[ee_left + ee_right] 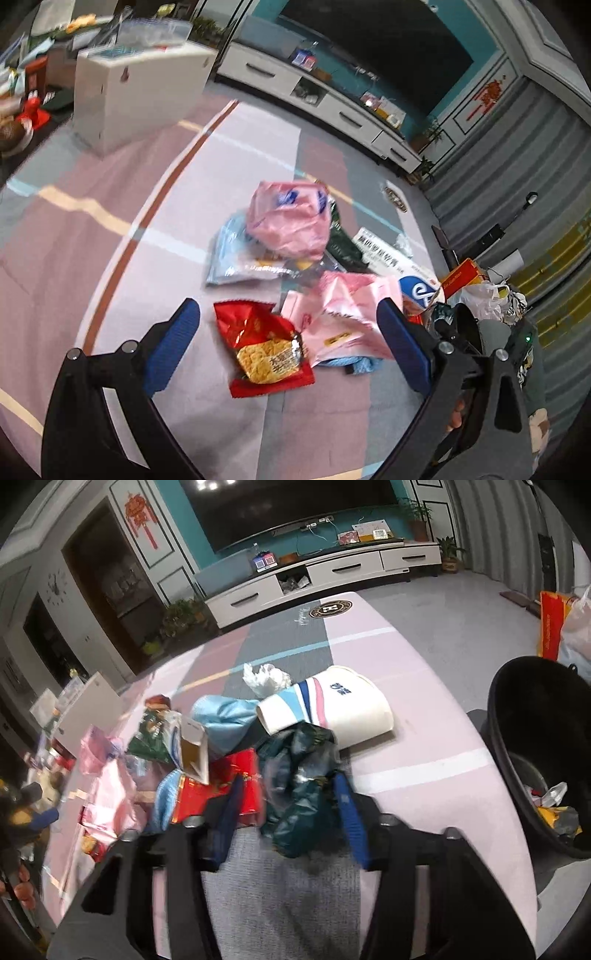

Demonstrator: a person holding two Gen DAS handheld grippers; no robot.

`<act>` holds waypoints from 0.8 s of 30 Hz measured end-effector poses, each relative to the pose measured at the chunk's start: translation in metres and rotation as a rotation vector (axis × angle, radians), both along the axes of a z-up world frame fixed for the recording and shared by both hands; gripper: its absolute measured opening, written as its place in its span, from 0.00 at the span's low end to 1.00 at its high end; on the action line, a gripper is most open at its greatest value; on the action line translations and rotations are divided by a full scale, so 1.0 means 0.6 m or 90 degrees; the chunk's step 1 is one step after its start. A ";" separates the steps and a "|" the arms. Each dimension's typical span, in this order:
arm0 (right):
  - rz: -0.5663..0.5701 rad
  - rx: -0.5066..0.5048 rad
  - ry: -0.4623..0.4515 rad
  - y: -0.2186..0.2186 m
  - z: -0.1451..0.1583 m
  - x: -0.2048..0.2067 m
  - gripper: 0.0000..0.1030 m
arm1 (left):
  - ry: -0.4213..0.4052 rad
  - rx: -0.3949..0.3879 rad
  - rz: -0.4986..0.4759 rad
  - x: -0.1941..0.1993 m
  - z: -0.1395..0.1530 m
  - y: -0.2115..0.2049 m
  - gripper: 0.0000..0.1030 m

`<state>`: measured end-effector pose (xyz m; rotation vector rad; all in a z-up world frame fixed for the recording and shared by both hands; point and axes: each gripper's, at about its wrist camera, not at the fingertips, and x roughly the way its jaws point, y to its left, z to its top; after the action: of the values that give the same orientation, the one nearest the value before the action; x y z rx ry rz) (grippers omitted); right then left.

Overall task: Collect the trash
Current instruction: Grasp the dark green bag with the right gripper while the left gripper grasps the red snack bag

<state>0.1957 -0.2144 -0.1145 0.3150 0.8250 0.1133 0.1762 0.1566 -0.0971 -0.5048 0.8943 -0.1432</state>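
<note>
In the right wrist view my right gripper (291, 790) straddles a crumpled dark green plastic bag (303, 801). Its right pad touches the bag; a thin gap shows at the left pad, so the jaws stand open. Around the bag lie a white paper cup (332, 705) with blue and pink stripes, a light blue packet (221, 716) and a red box (221, 790). In the left wrist view my left gripper (288, 306) is wide open over a red snack packet (264, 347) and a pink packet (343, 317), touching neither. A puffed pink bag (288, 221) lies beyond.
A black bin (543, 753) with some trash inside stands off the right edge of the striped pink and grey surface (424, 738). A white box (129, 99) stands at the far left. A white TV cabinet (332, 572) runs along the back wall.
</note>
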 end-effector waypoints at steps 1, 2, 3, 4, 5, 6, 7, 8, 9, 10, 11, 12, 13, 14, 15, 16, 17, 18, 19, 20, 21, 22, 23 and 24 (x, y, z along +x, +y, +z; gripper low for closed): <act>0.000 -0.005 0.001 0.001 -0.001 -0.001 0.34 | 0.007 -0.002 0.001 0.002 -0.006 0.000 0.93; -0.001 -0.008 -0.002 0.001 -0.001 -0.002 0.32 | 0.018 -0.004 0.002 0.004 -0.015 -0.002 0.93; -0.004 -0.015 -0.003 0.001 0.000 -0.003 0.30 | 0.024 -0.005 0.002 0.005 -0.020 -0.002 0.93; -0.006 -0.019 -0.003 0.001 0.000 -0.004 0.29 | 0.030 -0.008 0.002 0.007 -0.027 -0.004 0.93; -0.007 -0.013 -0.002 -0.001 0.001 -0.005 0.29 | 0.033 -0.008 0.003 0.007 -0.031 -0.006 0.93; -0.007 -0.003 -0.003 -0.004 0.002 -0.008 0.28 | 0.033 -0.006 0.006 0.007 -0.033 -0.006 0.93; -0.007 0.001 -0.005 -0.006 0.004 -0.010 0.28 | 0.032 -0.005 0.012 0.007 -0.037 -0.007 0.93; -0.009 0.009 -0.010 -0.012 0.009 -0.016 0.28 | 0.033 -0.001 0.018 0.008 -0.040 -0.007 0.93; -0.011 0.018 -0.014 -0.017 0.013 -0.020 0.28 | 0.035 0.004 0.023 0.009 -0.043 -0.008 0.93; -0.013 0.025 -0.017 -0.021 0.016 -0.024 0.28 | 0.035 0.002 0.024 0.009 -0.046 -0.008 0.92; -0.015 0.036 -0.021 -0.027 0.020 -0.030 0.28 | 0.035 -0.001 0.025 0.010 -0.048 -0.008 0.89; -0.015 0.044 -0.023 -0.032 0.023 -0.034 0.28 | 0.036 0.000 0.025 0.012 -0.052 -0.010 0.80; -0.015 0.051 -0.024 -0.036 0.025 -0.037 0.28 | 0.039 -0.001 0.025 0.013 -0.052 -0.010 0.68; -0.013 0.059 -0.026 -0.040 0.026 -0.041 0.28 | 0.044 -0.006 0.028 0.014 -0.057 -0.009 0.65; -0.012 0.061 -0.026 -0.042 0.027 -0.043 0.28 | 0.049 -0.010 0.030 0.016 -0.061 -0.007 0.61; -0.012 0.060 -0.027 -0.043 0.028 -0.045 0.28 | 0.051 -0.009 0.033 0.017 -0.063 -0.006 0.58; -0.012 0.059 -0.028 -0.045 0.029 -0.047 0.28 | 0.054 -0.008 0.037 0.017 -0.066 -0.005 0.57; -0.011 0.059 -0.029 -0.047 0.029 -0.048 0.28 | 0.056 -0.010 0.038 0.018 -0.068 -0.004 0.53; -0.010 0.061 -0.030 -0.048 0.030 -0.050 0.28 | 0.059 -0.020 0.038 0.018 -0.071 -0.003 0.41; -0.010 0.061 -0.031 -0.050 0.031 -0.051 0.28 | 0.062 -0.027 0.038 0.018 -0.073 -0.002 0.33; -0.011 0.061 -0.031 -0.052 0.031 -0.052 0.28 | 0.063 -0.029 0.040 0.018 -0.075 0.000 0.26; -0.012 0.063 -0.032 -0.054 0.031 -0.052 0.28 | 0.062 -0.030 0.043 0.016 -0.074 0.002 0.15; -0.012 0.069 -0.032 -0.056 0.031 -0.052 0.28 | 0.061 -0.033 0.043 0.014 -0.072 0.003 0.12; -0.013 0.072 -0.033 -0.058 0.032 -0.053 0.28 | 0.060 -0.031 0.043 0.012 -0.068 0.004 0.12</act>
<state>0.1639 -0.2491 -0.0955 0.4249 0.7661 0.1488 0.1834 0.1591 -0.1377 -0.5906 0.9661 -0.0807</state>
